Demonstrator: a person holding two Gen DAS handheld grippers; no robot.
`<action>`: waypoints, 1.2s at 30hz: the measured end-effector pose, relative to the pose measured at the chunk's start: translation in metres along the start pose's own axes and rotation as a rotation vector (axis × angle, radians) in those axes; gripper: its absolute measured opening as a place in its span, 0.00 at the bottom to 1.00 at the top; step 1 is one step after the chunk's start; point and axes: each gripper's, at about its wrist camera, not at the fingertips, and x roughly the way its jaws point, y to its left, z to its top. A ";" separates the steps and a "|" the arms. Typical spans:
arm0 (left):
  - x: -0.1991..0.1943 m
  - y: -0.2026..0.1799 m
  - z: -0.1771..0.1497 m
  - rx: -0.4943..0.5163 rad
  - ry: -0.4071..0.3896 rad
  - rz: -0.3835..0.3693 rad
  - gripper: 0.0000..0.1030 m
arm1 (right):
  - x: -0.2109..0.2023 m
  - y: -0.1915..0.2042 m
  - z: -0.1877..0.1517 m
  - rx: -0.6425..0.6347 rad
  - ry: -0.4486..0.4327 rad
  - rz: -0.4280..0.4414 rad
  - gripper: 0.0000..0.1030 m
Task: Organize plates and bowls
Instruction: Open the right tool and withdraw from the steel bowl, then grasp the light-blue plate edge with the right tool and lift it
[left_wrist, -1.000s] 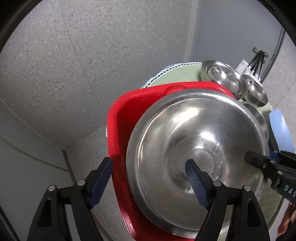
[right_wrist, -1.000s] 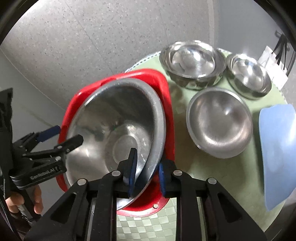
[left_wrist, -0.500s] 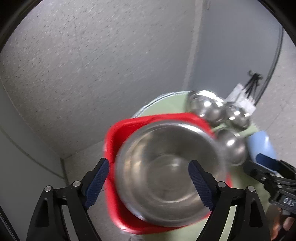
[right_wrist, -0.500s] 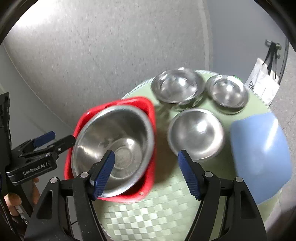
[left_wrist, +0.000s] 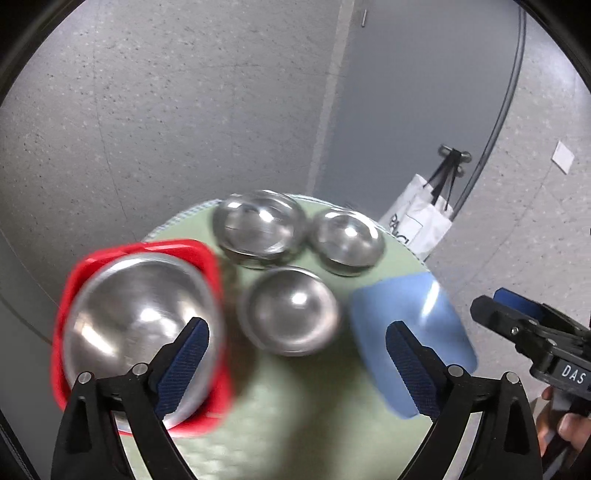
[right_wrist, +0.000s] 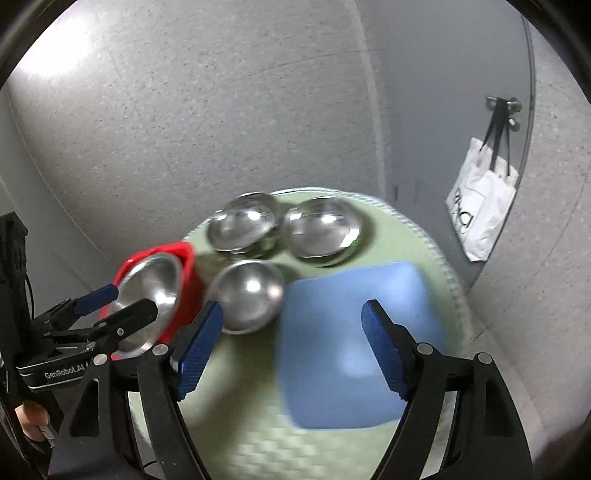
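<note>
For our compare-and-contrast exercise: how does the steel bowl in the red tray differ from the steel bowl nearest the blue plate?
The bowl in the red tray is clearly larger than the bowl beside the blue plate. The first sits inside the red tray; the second rests directly on the green mat. Both are shiny steel, upright, and look empty.

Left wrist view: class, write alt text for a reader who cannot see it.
Open, empty tongs, still widening, frame a green round table holding a large steel bowl in a red basin, three smaller steel bowls and a blue plate.
</note>
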 end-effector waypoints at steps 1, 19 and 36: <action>0.006 -0.010 -0.002 -0.005 0.009 0.002 0.92 | 0.001 -0.012 0.000 0.002 0.009 -0.009 0.78; 0.128 -0.100 -0.028 -0.060 0.261 0.116 0.81 | 0.097 -0.129 -0.041 0.048 0.293 0.075 0.75; 0.182 -0.099 -0.033 -0.037 0.365 -0.020 0.34 | 0.104 -0.125 -0.062 0.076 0.347 0.140 0.17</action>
